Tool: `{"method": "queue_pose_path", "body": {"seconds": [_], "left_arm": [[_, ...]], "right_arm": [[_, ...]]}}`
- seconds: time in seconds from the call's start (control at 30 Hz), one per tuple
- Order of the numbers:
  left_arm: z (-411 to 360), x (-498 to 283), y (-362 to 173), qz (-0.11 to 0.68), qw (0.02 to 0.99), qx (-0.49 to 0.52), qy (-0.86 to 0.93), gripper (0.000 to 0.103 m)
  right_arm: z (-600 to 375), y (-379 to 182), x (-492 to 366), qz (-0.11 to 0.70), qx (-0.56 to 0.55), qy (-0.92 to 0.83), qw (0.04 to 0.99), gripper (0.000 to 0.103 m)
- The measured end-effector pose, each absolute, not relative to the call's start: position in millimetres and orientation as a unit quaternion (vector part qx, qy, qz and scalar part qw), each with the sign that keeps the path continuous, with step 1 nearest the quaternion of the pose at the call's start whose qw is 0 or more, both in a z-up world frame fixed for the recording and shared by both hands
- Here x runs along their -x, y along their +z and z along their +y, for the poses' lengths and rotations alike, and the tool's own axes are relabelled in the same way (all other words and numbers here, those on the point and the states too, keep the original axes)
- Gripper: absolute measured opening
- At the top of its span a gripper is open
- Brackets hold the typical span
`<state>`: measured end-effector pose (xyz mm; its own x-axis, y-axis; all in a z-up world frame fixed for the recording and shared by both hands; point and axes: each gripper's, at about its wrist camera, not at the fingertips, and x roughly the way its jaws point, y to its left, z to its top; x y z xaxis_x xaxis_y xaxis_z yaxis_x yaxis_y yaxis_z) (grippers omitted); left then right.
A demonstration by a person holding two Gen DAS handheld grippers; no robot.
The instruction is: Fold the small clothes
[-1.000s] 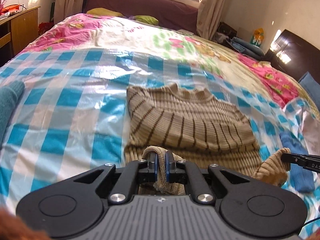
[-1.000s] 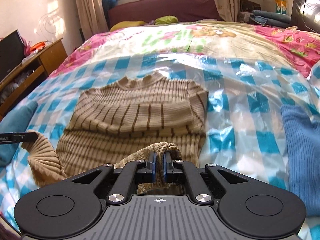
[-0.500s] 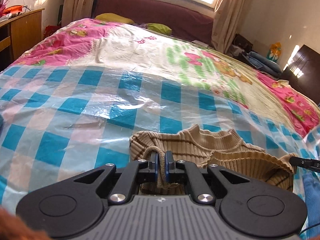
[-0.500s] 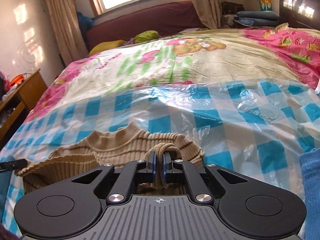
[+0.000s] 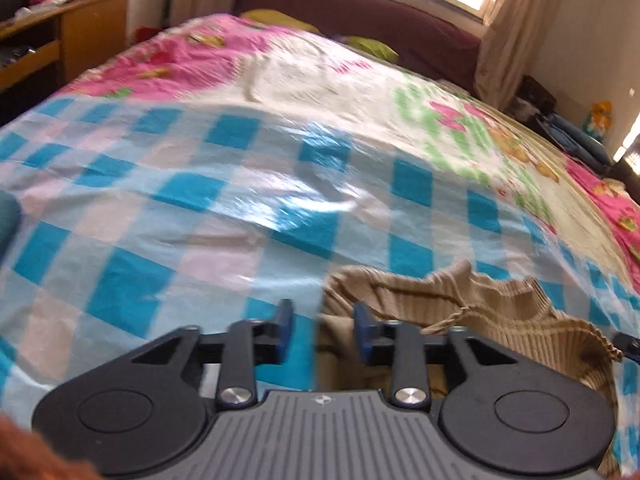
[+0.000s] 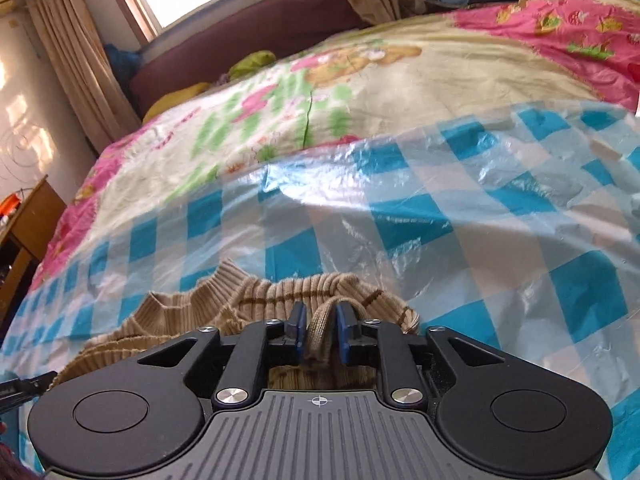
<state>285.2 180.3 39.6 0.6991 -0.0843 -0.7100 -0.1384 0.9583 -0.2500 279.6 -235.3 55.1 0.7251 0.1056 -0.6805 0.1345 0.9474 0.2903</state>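
Observation:
A beige sweater with thin brown stripes (image 5: 480, 308) lies folded over itself on the checked plastic sheet (image 5: 192, 240). My left gripper (image 5: 323, 330) hangs low over the sweater's left edge. Its jaws are opening, and the cloth edge lies loose between the blue pads (image 5: 285, 326). In the right wrist view the sweater (image 6: 256, 300) bunches just ahead of my right gripper (image 6: 321, 330). Those jaws are opening too, and a slack fold of knit stands between the pads (image 6: 344, 330). The sweater's lower part is hidden under both grippers.
The sheet covers the near half of a bed with a pink and green floral spread (image 6: 360, 92). A wooden desk (image 5: 80, 36) stands at the left. A dark red headboard (image 5: 360, 8) and a window lie beyond. A teal cloth (image 5: 8, 216) shows at the left edge.
Both grippers carried the sweater's hem forward and down over its upper half toward the collar. Both pairs of jaws, shut on the hem before, have now parted.

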Motion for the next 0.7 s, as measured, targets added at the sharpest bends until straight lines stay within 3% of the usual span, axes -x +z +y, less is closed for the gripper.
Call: {"method": "queue_pose_path", "body": {"seconds": [0.17,0.4,0.57,0.7], "left_arm": [[182.0,-273.7,52.9,0.376,0.916,0.141,0.004,0.046],[122.0,-227.9,30.5,0.4,0.913,0.043,-0.062,0.046],[113.2,-227.3,7.7,0.416,0.909,-0.003,-0.033,0.049],[110.9,-224.3,10.1,0.416,0.909,-0.013,-0.025,0.049]], "right_arm": [[-228.2,62.9,-259.4,0.356,-0.124,0.002,0.926,0.022],[-198.2,34.8,-234.8,0.384,-0.065,0.052,0.92,0.021],[-202.7,18.0,-239.9,0.396,-0.045,0.026,0.917,0.01],[-206.1,16.1,-242.8,0.4,-0.045,0.018,0.915,0.01]]}}
